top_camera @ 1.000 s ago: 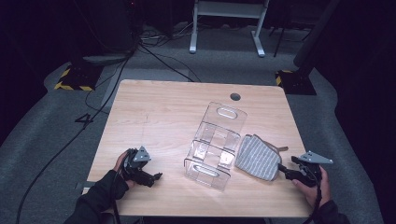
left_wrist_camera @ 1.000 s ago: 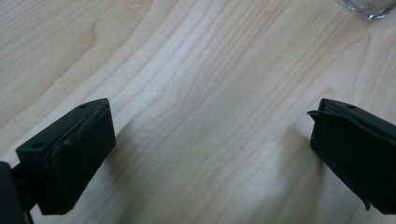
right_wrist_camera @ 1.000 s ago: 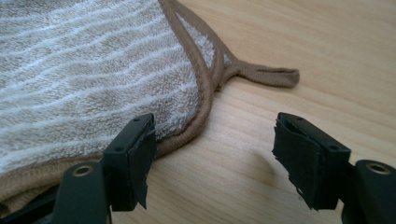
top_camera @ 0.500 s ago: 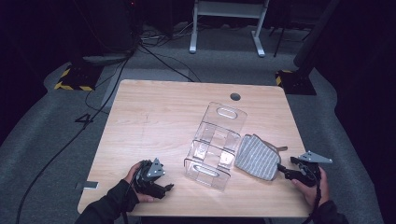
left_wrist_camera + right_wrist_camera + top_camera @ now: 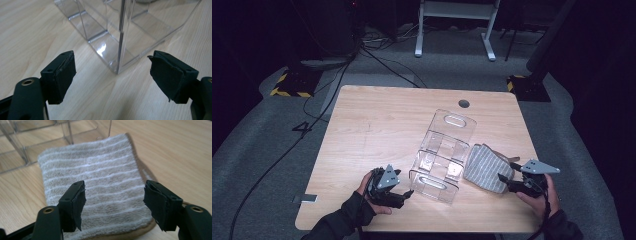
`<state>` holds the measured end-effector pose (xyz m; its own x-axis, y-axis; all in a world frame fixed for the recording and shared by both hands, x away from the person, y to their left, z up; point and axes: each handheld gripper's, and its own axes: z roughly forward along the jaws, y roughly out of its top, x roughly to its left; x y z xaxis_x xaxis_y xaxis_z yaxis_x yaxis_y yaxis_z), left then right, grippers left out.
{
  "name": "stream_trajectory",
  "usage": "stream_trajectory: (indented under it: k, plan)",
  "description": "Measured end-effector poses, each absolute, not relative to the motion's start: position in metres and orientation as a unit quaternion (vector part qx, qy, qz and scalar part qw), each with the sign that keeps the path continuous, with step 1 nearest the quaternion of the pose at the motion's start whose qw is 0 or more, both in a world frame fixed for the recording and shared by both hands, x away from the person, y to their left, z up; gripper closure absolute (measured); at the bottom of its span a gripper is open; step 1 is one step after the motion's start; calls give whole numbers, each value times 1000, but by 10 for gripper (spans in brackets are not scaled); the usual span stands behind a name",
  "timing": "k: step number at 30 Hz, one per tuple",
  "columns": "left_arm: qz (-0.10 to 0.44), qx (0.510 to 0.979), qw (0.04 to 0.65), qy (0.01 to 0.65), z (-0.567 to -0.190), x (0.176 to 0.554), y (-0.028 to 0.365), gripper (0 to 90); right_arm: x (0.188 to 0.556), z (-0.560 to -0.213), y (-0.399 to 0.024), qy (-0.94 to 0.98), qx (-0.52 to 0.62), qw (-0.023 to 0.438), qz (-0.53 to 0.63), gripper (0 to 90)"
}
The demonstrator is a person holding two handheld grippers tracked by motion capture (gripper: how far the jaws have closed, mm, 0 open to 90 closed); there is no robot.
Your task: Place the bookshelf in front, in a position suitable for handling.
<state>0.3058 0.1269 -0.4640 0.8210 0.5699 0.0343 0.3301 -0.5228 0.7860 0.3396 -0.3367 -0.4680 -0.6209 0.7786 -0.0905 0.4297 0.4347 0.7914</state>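
The wooden table (image 5: 377, 125) spans the middle of the high view. A clear plastic organizer (image 5: 443, 156) sits at its centre, with a folded striped towel (image 5: 484, 161) touching its right side. At lower left the left gripper (image 5: 406, 195) points at the organizer's near corner, its jaws spread with nothing held and just easing inward. At lower right the right gripper (image 5: 503, 181) hovers over the towel's edge, its jaws likewise apart and narrowing, pads off the cloth.

Wooden table (image 5: 377, 120) — cables (image 5: 377, 55) behind.

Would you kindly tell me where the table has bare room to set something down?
The table's whole left half and far strip beside the cable hole are bare. It is crowded near right: clear organizer, striped towel touching it.
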Motion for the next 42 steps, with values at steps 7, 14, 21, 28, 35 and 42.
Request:
stream_trajectory:
  k: [7, 14, 21, 28, 35, 42]
  plan:
    - [151, 850, 425, 273, -461, 314, 125, 221, 346, -485, -332, 833, 369, 213, 352, 342]
    - [148, 854, 423, 263, -465, 325, 122, 181, 348, -492, -335, 829, 378, 198, 362, 334]
    - [189, 852, 408, 268, -463, 332, 120, 186, 348, -494, -337, 827, 380, 196, 365, 331]
    - [200, 847, 398, 290, -461, 350, 121, 188, 348, -495, -337, 826, 381, 194, 368, 331]
    - [179, 840, 413, 304, -460, 366, 123, 230, 347, -495, -338, 824, 383, 193, 370, 331]
    - [169, 834, 444, 280, -448, 349, 119, 232, 347, -496, -339, 823, 380, 195, 374, 332]
